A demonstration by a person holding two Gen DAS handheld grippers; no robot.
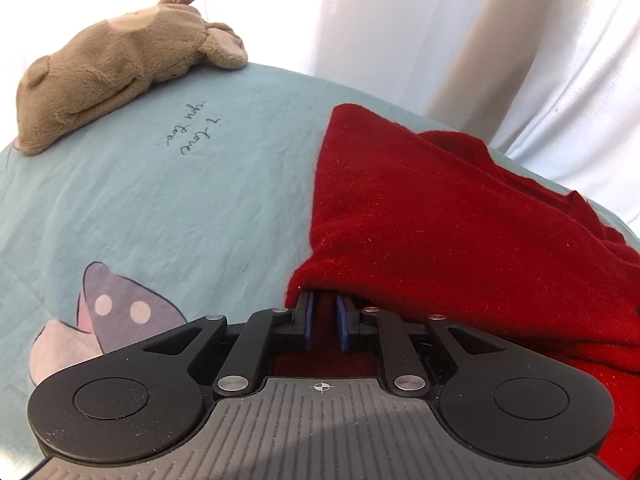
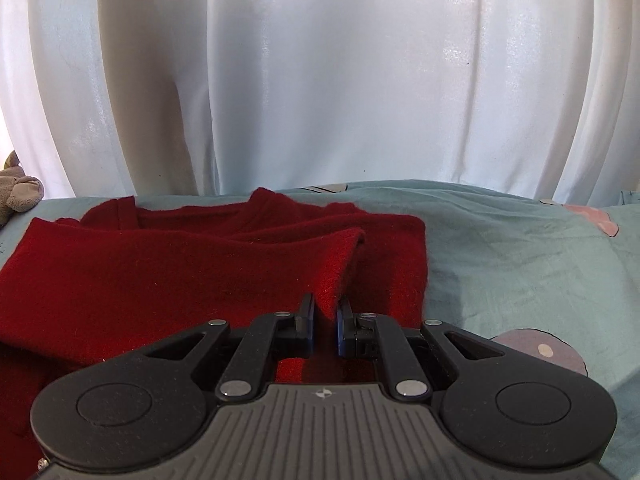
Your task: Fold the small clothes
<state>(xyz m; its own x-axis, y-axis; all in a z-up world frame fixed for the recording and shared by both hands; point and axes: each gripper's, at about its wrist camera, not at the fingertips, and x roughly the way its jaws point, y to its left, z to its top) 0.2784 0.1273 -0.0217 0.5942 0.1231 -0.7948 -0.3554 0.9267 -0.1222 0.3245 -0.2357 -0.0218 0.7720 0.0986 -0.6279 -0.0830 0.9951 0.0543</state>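
One red garment (image 2: 160, 276), fleecy and thick, lying in layered folds on pale blue-green bedding (image 1: 180, 208), near the far edge by the white curtain (image 2: 320, 80). Top layer lifted at two corners. Left corner draped over the left gripper (image 1: 324, 316), tips hidden under the cloth, blue pads close together with red fabric between them: pinching the garment. Right corner pulled up into a narrow peak running down into the right gripper (image 2: 325, 326), blue pads nearly together on that peak: likewise pinching the garment. Lower layers flat beneath, a neckline or hem edge showing toward the curtain; cannot tell which. Around the garment, wrinkled bedding printed with a grey-purple spotted shape (image 1: 124, 312) and a pale pink patch just beside it, plus handwritten-style lettering (image 1: 194, 130) farther off. Well apart on the left side, a brown plush toy (image 1: 116, 64) lying flat near the bedding's edge. Behind everything, curtain hanging in long glossy folds.
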